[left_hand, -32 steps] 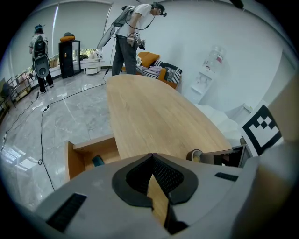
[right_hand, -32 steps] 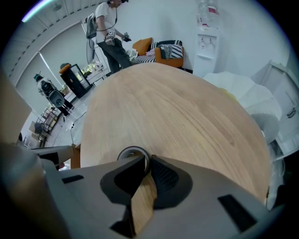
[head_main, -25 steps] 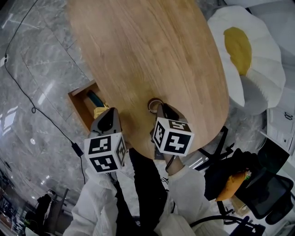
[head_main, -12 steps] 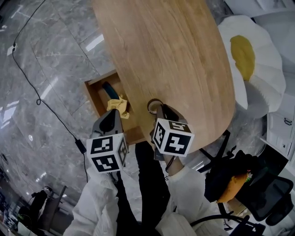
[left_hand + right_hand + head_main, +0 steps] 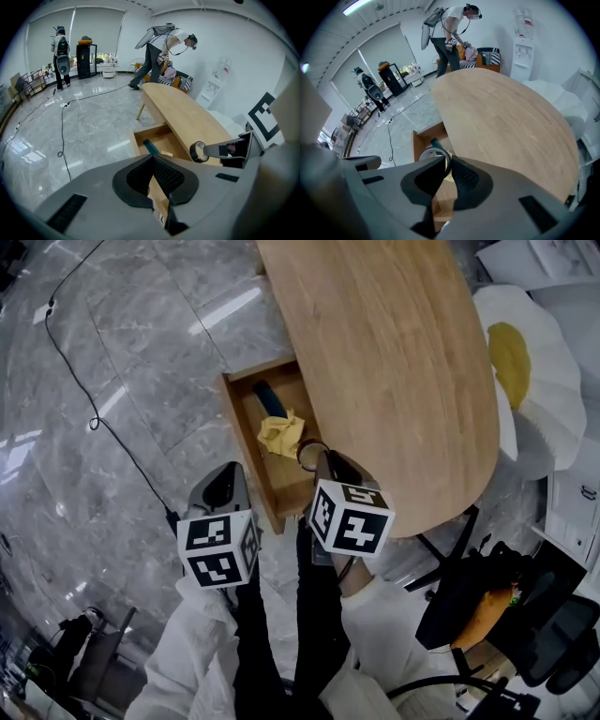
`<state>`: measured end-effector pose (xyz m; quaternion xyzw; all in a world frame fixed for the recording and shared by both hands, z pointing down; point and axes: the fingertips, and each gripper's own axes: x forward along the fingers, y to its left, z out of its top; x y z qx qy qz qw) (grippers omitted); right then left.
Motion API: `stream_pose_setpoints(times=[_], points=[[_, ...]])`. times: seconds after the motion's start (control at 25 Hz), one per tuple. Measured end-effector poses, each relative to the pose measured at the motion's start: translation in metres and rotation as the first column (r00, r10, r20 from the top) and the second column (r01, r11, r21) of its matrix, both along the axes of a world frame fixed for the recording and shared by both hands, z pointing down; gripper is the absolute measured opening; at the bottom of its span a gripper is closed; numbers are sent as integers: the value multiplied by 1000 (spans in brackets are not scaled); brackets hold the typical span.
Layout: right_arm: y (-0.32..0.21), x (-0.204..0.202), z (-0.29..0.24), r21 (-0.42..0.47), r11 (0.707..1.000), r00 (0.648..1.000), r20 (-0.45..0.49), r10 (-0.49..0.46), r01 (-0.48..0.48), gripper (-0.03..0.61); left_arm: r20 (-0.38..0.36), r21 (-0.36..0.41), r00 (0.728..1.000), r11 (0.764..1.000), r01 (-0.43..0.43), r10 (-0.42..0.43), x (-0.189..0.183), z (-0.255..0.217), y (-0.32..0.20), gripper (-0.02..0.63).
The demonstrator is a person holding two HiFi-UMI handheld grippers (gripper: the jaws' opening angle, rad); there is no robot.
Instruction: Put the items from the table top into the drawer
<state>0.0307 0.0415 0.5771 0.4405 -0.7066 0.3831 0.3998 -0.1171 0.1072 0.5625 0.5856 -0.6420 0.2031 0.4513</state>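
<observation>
My right gripper (image 5: 317,457) is shut on a roll of tape (image 5: 312,454) and holds it above the near right corner of the open wooden drawer (image 5: 242,432), by the edge of the oval wooden table (image 5: 394,362). In the right gripper view the roll (image 5: 432,153) sits between the pads of that gripper (image 5: 446,161). A blue-handled tool (image 5: 272,399) and a crumpled yellow wad (image 5: 281,435) lie in the drawer. My left gripper (image 5: 225,479) hangs over the floor left of the drawer's front, its jaws shut (image 5: 152,161) with nothing in them.
A black cable (image 5: 94,418) runs over the grey marble floor at the left. Right of the table lies a white flower-shaped cushion (image 5: 530,362) with a yellow centre. Black chairs and a bag (image 5: 487,596) stand at the lower right. Two people (image 5: 161,44) stand far off.
Both grippers have moved left, off the table top toward the open drawer. The roll of tape went along in the right gripper and now hangs over the drawer's corner.
</observation>
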Motion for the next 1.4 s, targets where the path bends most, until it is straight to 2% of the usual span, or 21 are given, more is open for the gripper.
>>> stream_pose_setpoints(times=[0.16,0.36,0.48,0.64,0.92,1.16,1.24,1.4], points=[[25,-11,2,0,999,999,-1,32,-32,97,-1,11,1000,1000,0,0,-21,1,16,0],[52,-10,-6,-2,994,994,7,109,-109,97,7,29,999,999,-39,39,-31,-1,27,0],[73,-2,-5,-32,990,991,4,135,-135,97,-9,26,1000,1000,-5,5,-29,-3,38,-1],[72,2,-6,-17,994,994,-8,108,-108,97,-58,12,997,999,53,-52,-18,9,42,0],[87,11,-2,-44,993,993,-8,114,-114,97,-75,-16,997,1000,15,-17,2,18,49,0],[88,0,3,-40,993,992,53,112,-110,98,-59,-19,998,1000,-1,0,0,23,45,0],[88,-2,7,-53,991,989,82,126,-122,230,-59,-23,998,1000,-7,6,1,24,44,-1],[86,5,10,-63,988,987,66,146,-142,233,-58,-25,998,1000,-17,16,3,25,42,0]])
